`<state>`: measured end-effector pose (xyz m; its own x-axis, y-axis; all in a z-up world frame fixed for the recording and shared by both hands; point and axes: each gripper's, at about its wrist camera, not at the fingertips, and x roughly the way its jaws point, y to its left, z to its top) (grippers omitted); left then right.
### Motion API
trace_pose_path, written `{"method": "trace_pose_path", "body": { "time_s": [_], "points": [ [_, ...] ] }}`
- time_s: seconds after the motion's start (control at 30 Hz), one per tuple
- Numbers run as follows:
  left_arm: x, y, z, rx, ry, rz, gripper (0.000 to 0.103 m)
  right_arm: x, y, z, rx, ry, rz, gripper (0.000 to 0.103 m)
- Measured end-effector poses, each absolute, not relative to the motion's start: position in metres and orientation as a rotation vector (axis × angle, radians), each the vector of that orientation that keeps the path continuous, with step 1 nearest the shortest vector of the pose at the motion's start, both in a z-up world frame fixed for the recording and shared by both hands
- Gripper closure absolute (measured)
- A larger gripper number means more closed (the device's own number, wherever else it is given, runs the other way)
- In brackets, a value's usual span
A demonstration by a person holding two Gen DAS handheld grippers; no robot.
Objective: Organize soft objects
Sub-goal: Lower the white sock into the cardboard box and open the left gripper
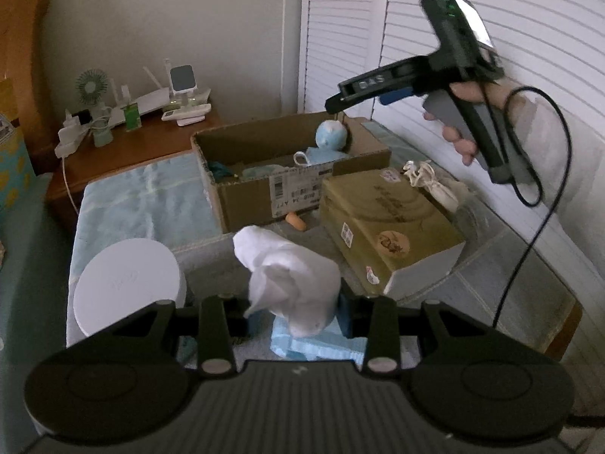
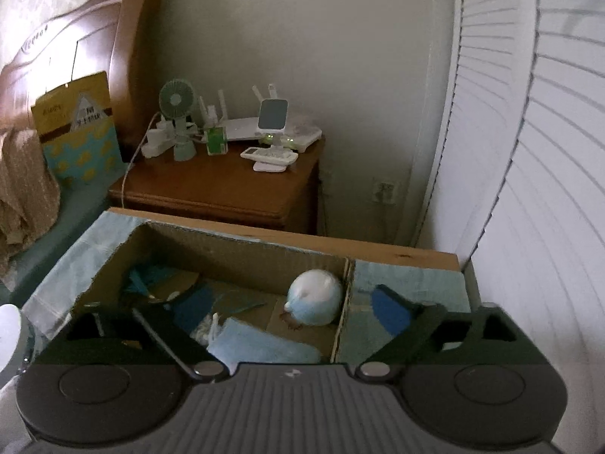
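Left gripper [image 1: 298,316] clamped on white cloth [image 1: 289,283], long axis upright, just before cardboard box [image 1: 264,196]; right gripper [image 2: 291,314] spread wide, empty, above it.

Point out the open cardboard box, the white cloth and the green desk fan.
open cardboard box [image 1: 245,193]: left wrist view, its front wall.
white cloth [image 1: 291,276]: left wrist view, middle of the bunched fabric.
green desk fan [image 2: 176,99]: right wrist view, its round grille.
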<state>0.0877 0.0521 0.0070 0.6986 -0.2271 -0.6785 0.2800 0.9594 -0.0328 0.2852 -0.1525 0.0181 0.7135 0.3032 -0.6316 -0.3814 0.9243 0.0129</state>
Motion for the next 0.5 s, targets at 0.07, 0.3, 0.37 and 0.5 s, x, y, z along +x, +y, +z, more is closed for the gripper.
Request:
{"method": "trace_pose_path", "body": {
  "time_s": [0.07, 0.3, 0.37, 0.5],
  "points": [
    [0.090, 0.051, 0.008, 0.074, 0.749, -0.288, 0.066, 0.274, -0.158, 0.020, -0.104, 0.662, 0.382, 0.000],
    [0.097, 0.048, 0.020, 0.088, 0.721, -0.300, 0.066, 0.227, -0.168, 0.022, -0.071, 0.687, 0.335, 0.000],
    [0.100, 0.047, 0.024, 0.095, 0.713, -0.304, 0.066, 0.209, -0.170, 0.022, -0.064, 0.693, 0.326, 0.000],
    [0.108, 0.043, 0.032, 0.123, 0.699, -0.306, 0.066, 0.172, -0.172, 0.018, -0.060, 0.702, 0.329, 0.000]
  ]
}}
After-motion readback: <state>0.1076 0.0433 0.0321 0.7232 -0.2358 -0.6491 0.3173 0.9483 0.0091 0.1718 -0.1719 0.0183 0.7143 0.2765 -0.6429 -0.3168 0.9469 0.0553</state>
